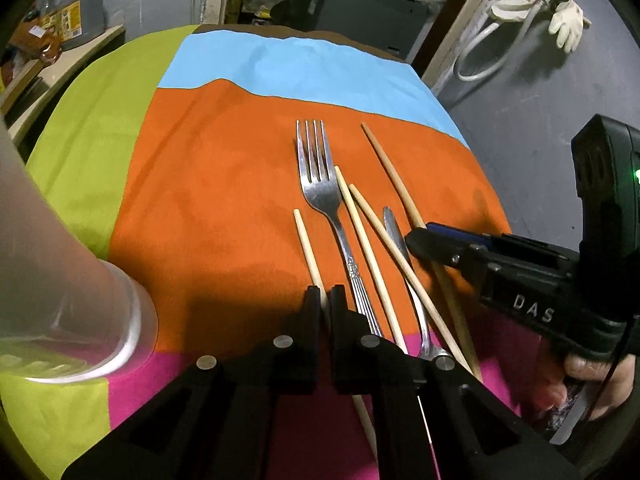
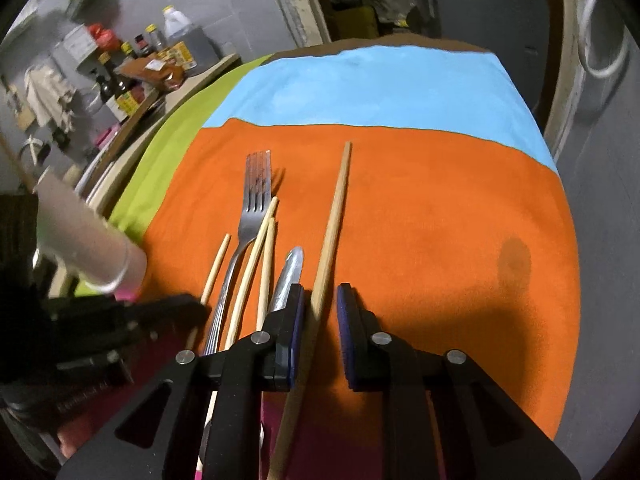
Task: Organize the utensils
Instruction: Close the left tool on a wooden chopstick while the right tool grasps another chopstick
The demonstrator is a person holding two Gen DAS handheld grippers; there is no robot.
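Two grippers low over one counter (image 1: 240,152), each with a chopstick running lengthwise between its jaws

Counter under a colour-block cloth; frosted cup (image 1: 80,300) at its left edge; utensils fanned on the orange panel, long axes pointing away from both cameras. Left gripper (image 1: 325,300): jaws nearly closed around the leftmost chopstick (image 1: 306,244), contact cannot be told. Right gripper (image 2: 320,312): jaws released, well apart, straddling the long darker chopstick (image 2: 334,216), which sits nearer the left pad. Fork (image 1: 320,184), two crossed chopsticks and knife (image 2: 290,272) lie between them. Left view alone shows the right gripper from outside, tips down at the stick; right view alone shows that gap clearly; a straight close should take it, I judge
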